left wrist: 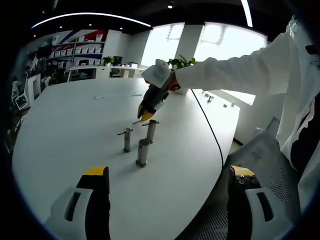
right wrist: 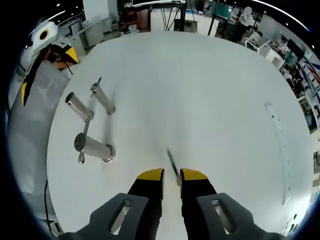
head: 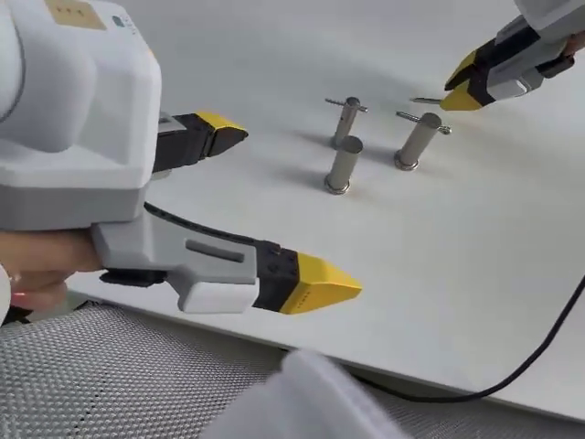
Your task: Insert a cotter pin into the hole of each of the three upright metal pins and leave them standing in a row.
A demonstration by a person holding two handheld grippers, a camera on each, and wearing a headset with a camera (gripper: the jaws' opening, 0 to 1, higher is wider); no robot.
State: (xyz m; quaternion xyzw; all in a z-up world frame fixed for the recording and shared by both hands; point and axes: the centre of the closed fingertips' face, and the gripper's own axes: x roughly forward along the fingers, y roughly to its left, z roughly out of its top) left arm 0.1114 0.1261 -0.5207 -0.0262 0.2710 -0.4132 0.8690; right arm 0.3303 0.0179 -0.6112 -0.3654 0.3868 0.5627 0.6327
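Last insertion, I judge: the right gripper, clamped on a cotter pin, must thread the near, bare metal pin; the left gripper waits spread wide, empty.

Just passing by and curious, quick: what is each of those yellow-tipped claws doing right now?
Left gripper: open, holding nothing.
Right gripper: shut on a cotter pin.

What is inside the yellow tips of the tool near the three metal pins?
A thin cotter pin sticks out from the right tool, which is shut on it. The end pinched between the tips is covered.
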